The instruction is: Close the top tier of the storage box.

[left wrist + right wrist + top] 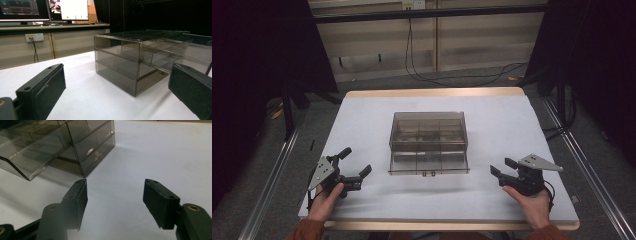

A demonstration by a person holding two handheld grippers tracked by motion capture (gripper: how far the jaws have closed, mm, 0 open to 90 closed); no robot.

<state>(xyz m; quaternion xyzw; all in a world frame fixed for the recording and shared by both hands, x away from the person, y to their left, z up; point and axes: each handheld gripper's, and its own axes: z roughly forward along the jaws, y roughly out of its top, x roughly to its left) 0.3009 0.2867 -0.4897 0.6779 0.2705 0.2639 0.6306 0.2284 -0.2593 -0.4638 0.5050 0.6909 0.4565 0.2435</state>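
we see the smoked clear drawer box [428,142] at the centre of the white table [362,120], lower drawer pulled toward the near edge. the left gripper [353,167] rests near-left of it, jaws spread, empty. the right gripper [503,167] rests near-right, jaws apart, empty, clear of the box.

Your counter [362,120] carries a white sheet with a wooden edge showing at its near and far sides. On its middle stands a smoky transparent drawer box [428,131], its lower drawer [428,162] pulled toward you.
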